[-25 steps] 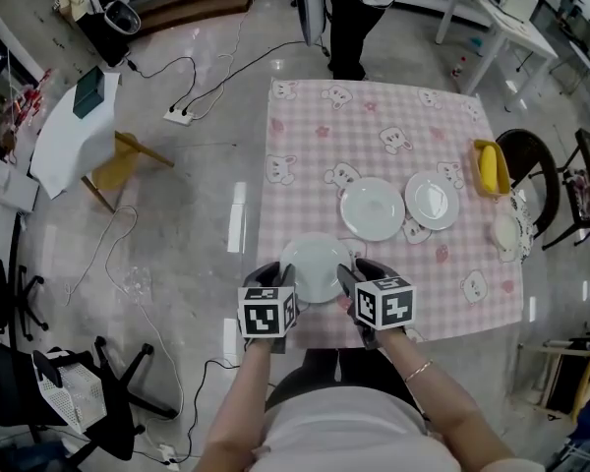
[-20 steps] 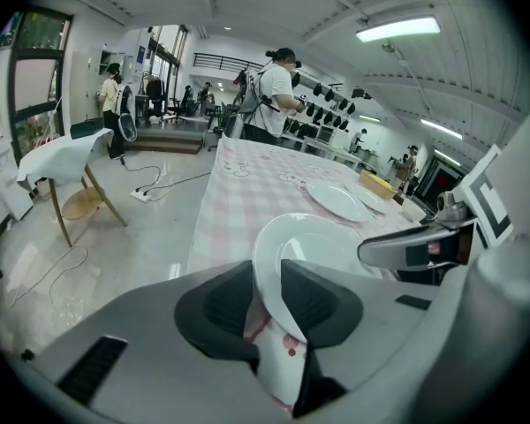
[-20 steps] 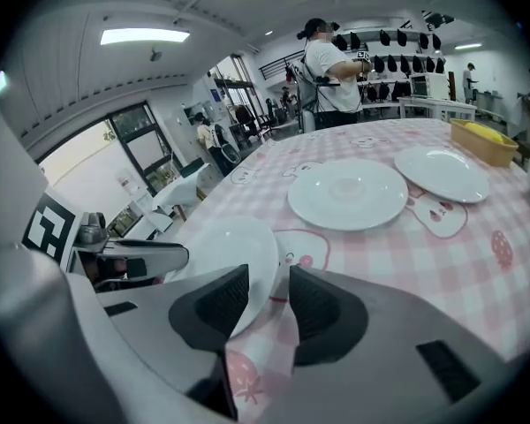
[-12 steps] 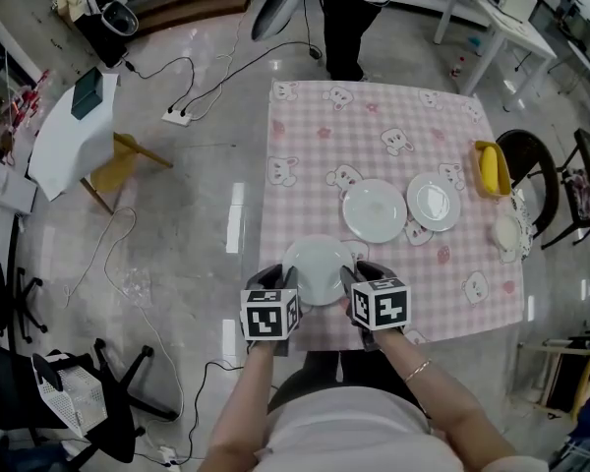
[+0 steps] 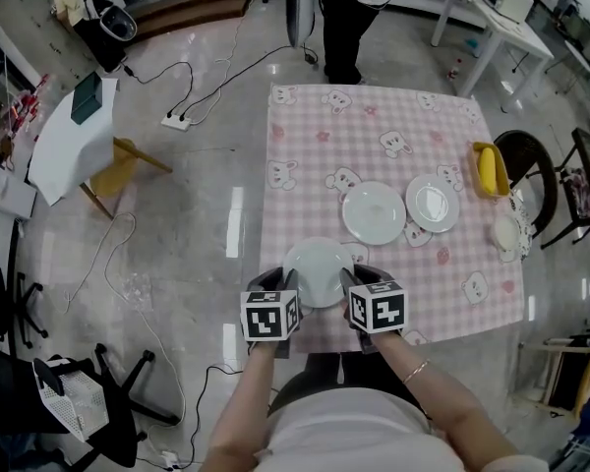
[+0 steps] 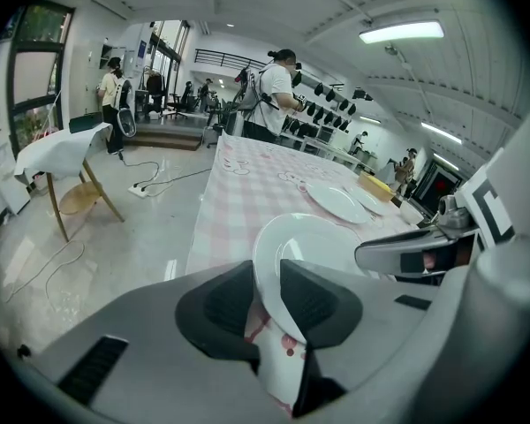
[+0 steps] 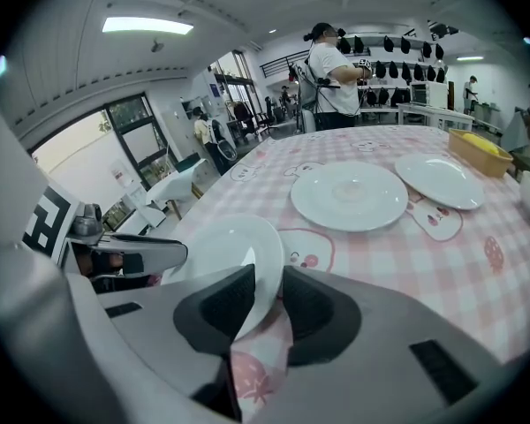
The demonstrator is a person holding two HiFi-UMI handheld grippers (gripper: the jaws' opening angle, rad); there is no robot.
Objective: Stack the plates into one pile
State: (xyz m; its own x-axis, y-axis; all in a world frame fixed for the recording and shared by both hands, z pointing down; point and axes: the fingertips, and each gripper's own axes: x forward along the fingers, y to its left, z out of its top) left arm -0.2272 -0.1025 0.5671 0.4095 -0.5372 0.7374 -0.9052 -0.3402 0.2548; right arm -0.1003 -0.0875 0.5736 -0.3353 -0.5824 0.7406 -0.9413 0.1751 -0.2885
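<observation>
A white plate [image 5: 318, 271] lies at the near edge of the pink checked tablecloth [image 5: 305, 136]. My left gripper [image 5: 281, 281] is shut on its left rim; in the left gripper view the plate [image 6: 309, 241] runs between the pads of the left gripper [image 6: 267, 306]. My right gripper [image 5: 352, 279] is at the right rim, jaws closing, and in the right gripper view the pads of the right gripper [image 7: 267, 306] press the plate [image 7: 225, 241] and some cloth. Two more white plates [image 5: 374, 211] [image 5: 432, 202] lie side by side further on.
A yellow tray [image 5: 489, 166] and a small white bowl [image 5: 506, 232] sit near the table's right edge. A person [image 5: 352, 13] stands at the far end. A dark chair [image 5: 529, 160] is at the right, and cables and a stool [image 5: 118, 165] are on the floor at the left.
The right gripper has shifted slightly at the plate's right rim. The plate and the left gripper have kept their place. The person at the far end has moved.
</observation>
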